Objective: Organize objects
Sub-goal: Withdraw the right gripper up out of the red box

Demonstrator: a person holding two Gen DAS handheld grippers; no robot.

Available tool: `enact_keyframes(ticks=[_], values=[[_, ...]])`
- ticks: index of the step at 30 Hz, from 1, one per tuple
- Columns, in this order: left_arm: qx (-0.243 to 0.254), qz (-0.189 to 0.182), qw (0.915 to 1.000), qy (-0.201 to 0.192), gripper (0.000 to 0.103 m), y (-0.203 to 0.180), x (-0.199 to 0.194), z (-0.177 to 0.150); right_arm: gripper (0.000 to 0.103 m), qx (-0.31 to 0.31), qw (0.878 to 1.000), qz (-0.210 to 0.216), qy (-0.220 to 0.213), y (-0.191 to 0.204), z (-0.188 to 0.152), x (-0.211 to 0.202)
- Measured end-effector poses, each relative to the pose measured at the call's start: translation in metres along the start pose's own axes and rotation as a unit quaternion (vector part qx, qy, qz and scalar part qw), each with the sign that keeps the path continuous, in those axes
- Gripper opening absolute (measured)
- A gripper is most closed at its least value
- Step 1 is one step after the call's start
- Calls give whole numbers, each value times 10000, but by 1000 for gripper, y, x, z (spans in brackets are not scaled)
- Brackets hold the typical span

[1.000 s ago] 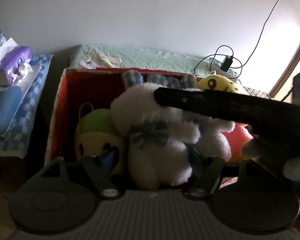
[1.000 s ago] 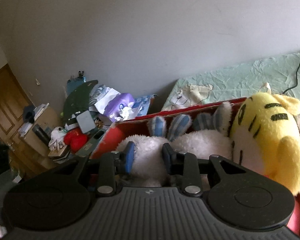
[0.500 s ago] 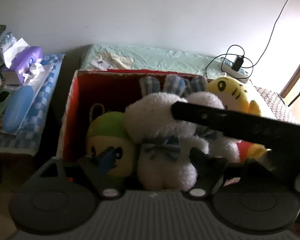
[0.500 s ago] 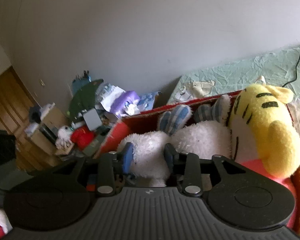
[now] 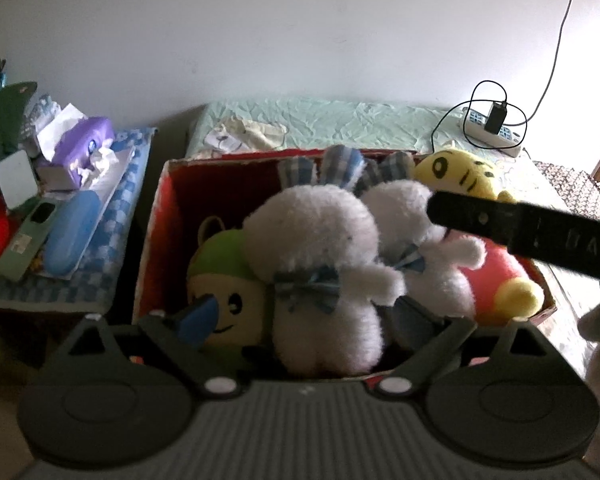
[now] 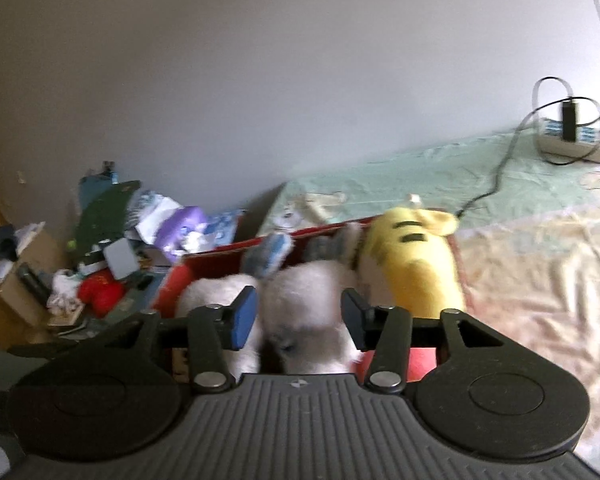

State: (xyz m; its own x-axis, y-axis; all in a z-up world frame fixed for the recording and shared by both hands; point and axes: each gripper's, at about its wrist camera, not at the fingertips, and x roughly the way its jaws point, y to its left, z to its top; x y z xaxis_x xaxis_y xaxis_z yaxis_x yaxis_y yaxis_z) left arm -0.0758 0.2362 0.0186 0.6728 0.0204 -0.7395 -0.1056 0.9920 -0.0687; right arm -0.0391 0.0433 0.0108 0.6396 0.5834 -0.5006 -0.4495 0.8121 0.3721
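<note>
A red box [image 5: 156, 232] holds plush toys: a green-headed doll [image 5: 224, 280], two white rabbits with blue checked ears [image 5: 320, 256] [image 5: 416, 232], and a yellow tiger doll [image 5: 460, 172]. My left gripper [image 5: 300, 320] is open, its fingers either side of the left rabbit's lower body, not pressing it. My right gripper [image 6: 300, 316] is open above the box [image 6: 204, 264], with a white rabbit [image 6: 304, 304] between its fingers and the tiger [image 6: 416, 264] to its right. The right gripper's body crosses the left wrist view as a dark bar [image 5: 532, 232].
The box stands against a bed with a pale green sheet [image 5: 340, 124]. A power strip with charger and cable [image 5: 492, 128] lies on the bed. A cluttered side table at left holds a purple tissue pack [image 5: 80, 144] and a blue case [image 5: 70, 236].
My right gripper has opened, letting go of the white rabbit, and has pulled up and back. My left gripper has drawn back a little; the toys stay in the box.
</note>
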Motion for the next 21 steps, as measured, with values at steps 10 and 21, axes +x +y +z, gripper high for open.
enact_keyframes(ticks=[10, 21], values=[[140, 63, 9998, 87, 95, -29, -2, 3, 51, 203, 9984, -528, -91, -18, -6, -25], [630, 141, 9977, 214, 95, -72, -3, 1, 56, 389, 9913, -1242, -205, -34, -12, -48]])
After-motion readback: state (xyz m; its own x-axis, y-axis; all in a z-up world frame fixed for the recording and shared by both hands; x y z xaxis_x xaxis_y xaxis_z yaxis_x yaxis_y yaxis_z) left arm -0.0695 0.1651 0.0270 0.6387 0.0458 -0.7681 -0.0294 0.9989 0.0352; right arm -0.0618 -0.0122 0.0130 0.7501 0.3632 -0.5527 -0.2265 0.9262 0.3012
